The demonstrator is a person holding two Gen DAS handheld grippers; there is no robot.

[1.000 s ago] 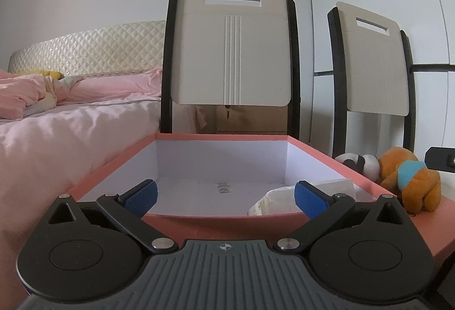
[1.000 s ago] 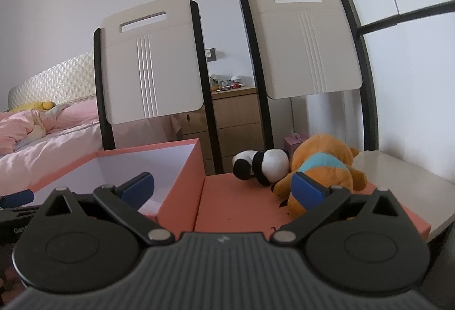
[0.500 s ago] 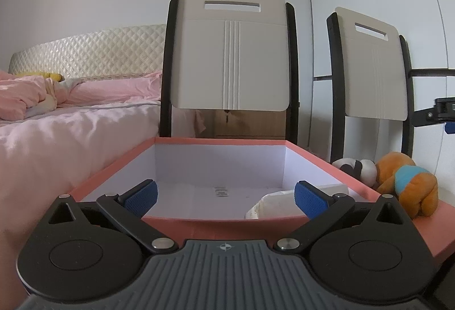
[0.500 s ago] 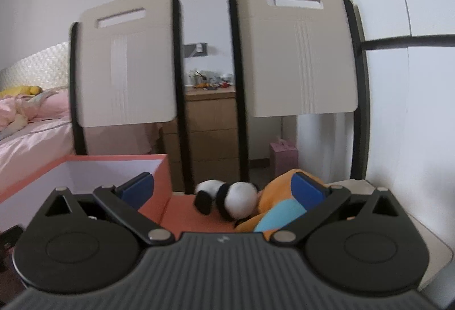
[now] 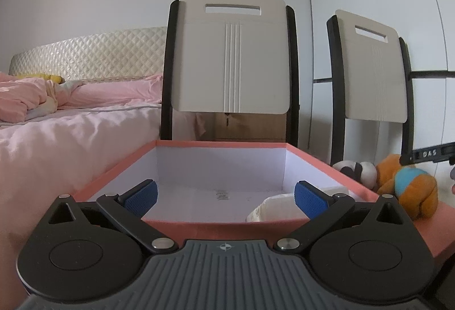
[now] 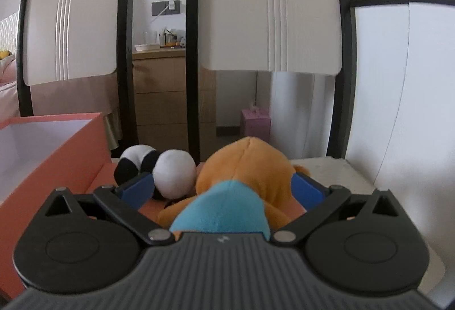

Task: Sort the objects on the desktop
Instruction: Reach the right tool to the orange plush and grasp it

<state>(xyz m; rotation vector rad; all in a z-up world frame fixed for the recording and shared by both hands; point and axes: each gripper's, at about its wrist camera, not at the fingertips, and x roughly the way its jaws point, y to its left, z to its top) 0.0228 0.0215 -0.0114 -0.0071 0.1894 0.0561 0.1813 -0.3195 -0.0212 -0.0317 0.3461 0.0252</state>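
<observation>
Orange plush toy (image 6: 250, 167) and panda plush (image 6: 170, 176) outside on salmon lid (image 5: 426, 227), white packet (image 5: 273, 207) already inside box (image 5: 184, 226); right hand-held gripper (image 6: 221, 189) wide astride plush, left hand-held gripper (image 5: 224, 196) wide, empty.

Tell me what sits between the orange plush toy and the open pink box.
In the right wrist view, a black-and-white panda plush lies between the orange plush toy and the pink box, resting on the pink surface beside the box.
</observation>
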